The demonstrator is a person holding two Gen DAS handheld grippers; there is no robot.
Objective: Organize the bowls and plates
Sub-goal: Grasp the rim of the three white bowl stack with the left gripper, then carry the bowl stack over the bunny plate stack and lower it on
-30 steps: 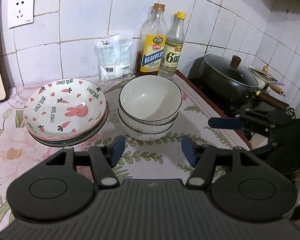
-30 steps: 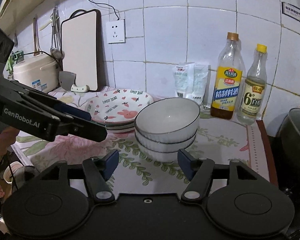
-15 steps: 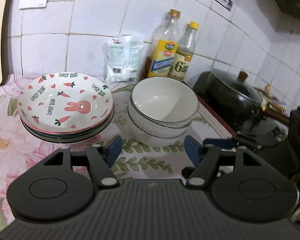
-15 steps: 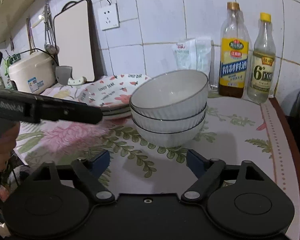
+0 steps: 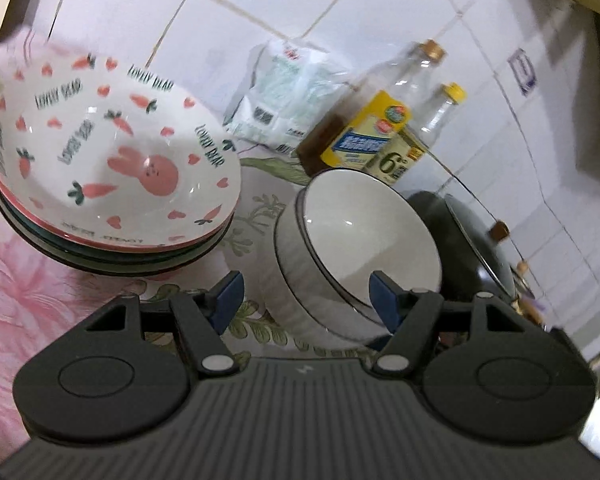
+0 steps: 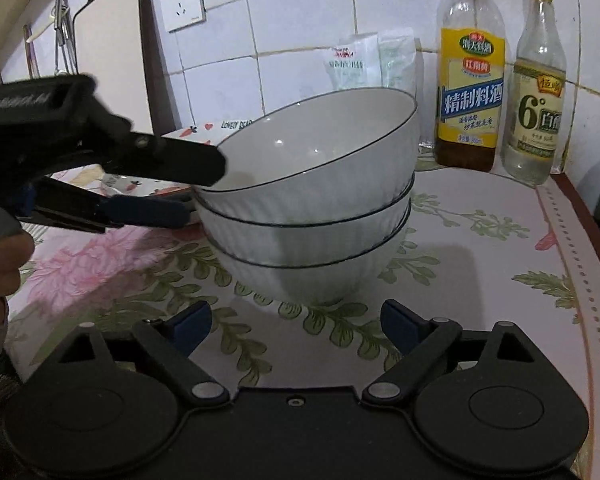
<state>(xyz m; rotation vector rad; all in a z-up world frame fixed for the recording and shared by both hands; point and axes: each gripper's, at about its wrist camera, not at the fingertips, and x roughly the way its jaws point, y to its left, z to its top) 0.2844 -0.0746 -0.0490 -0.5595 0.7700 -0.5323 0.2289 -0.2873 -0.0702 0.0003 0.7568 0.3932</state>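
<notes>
A stack of three white ribbed bowls [image 6: 312, 200] stands on the flowered counter; it also shows in the left wrist view [image 5: 356, 252]. Left of it is a stack of plates, topped by a rabbit-and-carrot plate [image 5: 112, 172], partly hidden in the right wrist view [image 6: 204, 128]. My left gripper [image 5: 306, 294] is open and rolled sideways, its jaws straddling the left rim of the top bowl; in the right wrist view [image 6: 204, 188] one finger is over the rim and one below it. My right gripper [image 6: 296, 322] is open and empty, low in front of the bowl stack.
Two bottles [image 6: 470, 80] [image 6: 536, 92] and white packets [image 6: 364, 64] stand against the tiled wall. A black lidded pot [image 5: 476, 240] sits right of the bowls. A cutting board [image 6: 112, 60] and socket [image 6: 182, 2] are at back left. The counter's right edge [image 6: 580, 216] is raised.
My left gripper has rolled sideways and moved in to the top bowl's left rim. My right gripper has moved closer and lower toward the bowl stack. Both stay open.
</notes>
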